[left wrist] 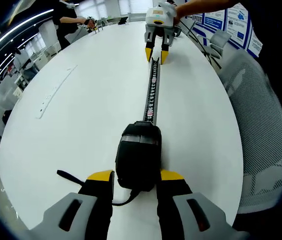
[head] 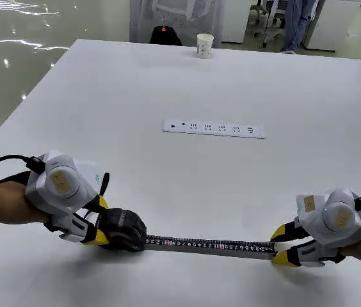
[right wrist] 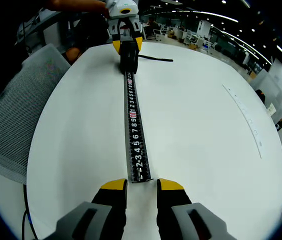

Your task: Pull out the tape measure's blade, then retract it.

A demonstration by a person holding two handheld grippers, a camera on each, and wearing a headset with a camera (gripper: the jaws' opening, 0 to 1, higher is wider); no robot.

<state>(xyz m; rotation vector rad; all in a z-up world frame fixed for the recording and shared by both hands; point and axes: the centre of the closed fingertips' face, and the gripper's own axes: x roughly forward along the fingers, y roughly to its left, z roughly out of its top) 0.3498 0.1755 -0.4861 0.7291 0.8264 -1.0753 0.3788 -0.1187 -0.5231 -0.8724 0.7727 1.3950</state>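
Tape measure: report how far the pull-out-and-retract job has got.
Done: the blade is pulled well out of the tape measure case and lies flat on the table. In hand: the left gripper clamps the case. The blade's end sits at the jaw tips of the right gripper, though I cannot tell whether they pinch it. Left: retracting the blade into the case.

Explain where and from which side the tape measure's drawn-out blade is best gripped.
Probably its free end, approached lengthwise from the side opposite the case, jaws closing across its width: the blade lies flat on the table, narrow enough to span.
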